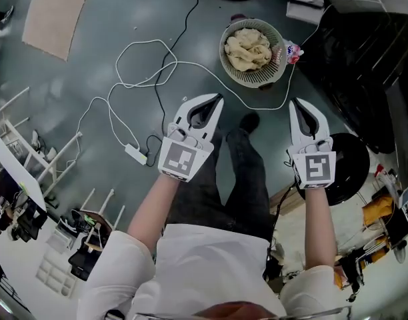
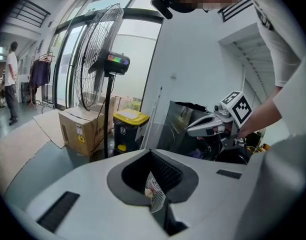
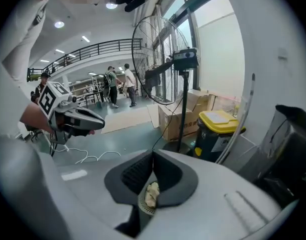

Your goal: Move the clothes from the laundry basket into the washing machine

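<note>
**Left gripper**: jaws closed, tips together, nothing between them.

**Right gripper**: jaws closed, tips together, nothing between them.

The two grippers are held side by side, well apart.

**Laundry basket**: stands on the floor ahead of both sets of jaw tips, between their lines, touching neither. It holds cream clothes. In the right gripper view the clothes show through the gap below the closed tips.

**Small packet**: lies against the basket's rim on the right gripper's side.
</note>
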`<state>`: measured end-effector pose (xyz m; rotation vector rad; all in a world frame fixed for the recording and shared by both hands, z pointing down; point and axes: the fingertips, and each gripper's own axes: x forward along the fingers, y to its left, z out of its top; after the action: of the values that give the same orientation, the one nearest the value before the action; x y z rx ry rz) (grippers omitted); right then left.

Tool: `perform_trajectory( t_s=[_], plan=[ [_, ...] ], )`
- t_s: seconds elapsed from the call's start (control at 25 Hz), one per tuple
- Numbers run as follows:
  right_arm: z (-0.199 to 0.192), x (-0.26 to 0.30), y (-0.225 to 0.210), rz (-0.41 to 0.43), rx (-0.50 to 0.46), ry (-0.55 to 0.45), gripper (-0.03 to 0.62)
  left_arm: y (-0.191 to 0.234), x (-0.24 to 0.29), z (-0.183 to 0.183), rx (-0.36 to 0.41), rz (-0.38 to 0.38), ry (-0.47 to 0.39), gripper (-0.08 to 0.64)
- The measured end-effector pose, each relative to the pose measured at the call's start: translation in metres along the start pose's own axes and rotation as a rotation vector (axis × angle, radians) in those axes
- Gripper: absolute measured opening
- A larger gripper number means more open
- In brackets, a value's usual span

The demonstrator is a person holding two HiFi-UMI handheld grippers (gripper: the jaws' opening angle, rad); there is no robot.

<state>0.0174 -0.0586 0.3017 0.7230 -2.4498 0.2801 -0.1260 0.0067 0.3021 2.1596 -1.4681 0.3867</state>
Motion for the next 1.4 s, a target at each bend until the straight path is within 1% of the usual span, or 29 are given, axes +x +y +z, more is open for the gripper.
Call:
perform_trajectory(
  t_s=[0.16,0.32,0.4,0.56,0.72,0.84,0.92,1.0,1.04,1.12,1.2,1.28,1.32,1.4],
  plan=[
    [-0.029,0.041,-0.001,0.049,-0.047,0.043,0.025,0.016,0.026,-0.035,-0.008,0.038,-0.002,0.006],
    [-0.06,0.085,-0.008,0.085,-0.061,0.031,0.034,0.033,0.059,-0.062,-0.044,0.094,-0.033,0.006],
    [-0.081,0.106,-0.011,0.1,-0.07,0.057,0.037,0.038,0.076,-0.079,-0.059,0.101,-0.031,0.006],
    [-0.12,0.148,-0.017,0.106,-0.051,0.069,0.057,0.051,0.109,-0.111,-0.037,0.1,-0.027,0.006],
    [-0.159,0.18,-0.023,0.114,-0.055,0.088,0.073,0.064,0.132,-0.135,-0.012,0.066,-0.012,0.006],
    [-0.183,0.206,-0.026,0.133,-0.079,0.106,0.102,0.079,0.143,-0.152,0.003,0.048,-0.005,0.006],
    [-0.197,0.223,-0.027,0.145,-0.1,0.122,0.122,0.093,0.148,-0.166,0.011,0.049,0.001,0.006],
    [-0.213,0.24,-0.026,0.161,-0.124,0.141,0.158,0.104,0.156,-0.18,0.015,0.045,0.008,0.006],
    [-0.221,0.249,-0.026,0.173,-0.139,0.153,0.171,0.108,0.16,-0.186,0.017,0.03,0.011,0.006],
    [-0.238,0.267,-0.023,0.205,-0.172,0.181,0.226,0.111,0.17,-0.197,0.031,-0.024,0.019,0.006],
    [-0.254,0.284,-0.019,0.239,-0.21,0.206,0.267,0.111,0.178,-0.207,0.072,-0.081,0.034,0.006],
    [-0.27,0.302,-0.017,0.264,-0.249,0.225,0.29,0.114,0.187,-0.215,0.132,-0.116,0.044,0.006],
    [-0.278,0.311,-0.017,0.274,-0.258,0.239,0.31,0.117,0.192,-0.219,0.159,-0.127,0.044,0.006],
    [-0.296,0.328,-0.016,0.295,-0.247,0.273,0.351,0.123,0.204,-0.226,0.2,-0.147,0.039,0.006]
  ],
)
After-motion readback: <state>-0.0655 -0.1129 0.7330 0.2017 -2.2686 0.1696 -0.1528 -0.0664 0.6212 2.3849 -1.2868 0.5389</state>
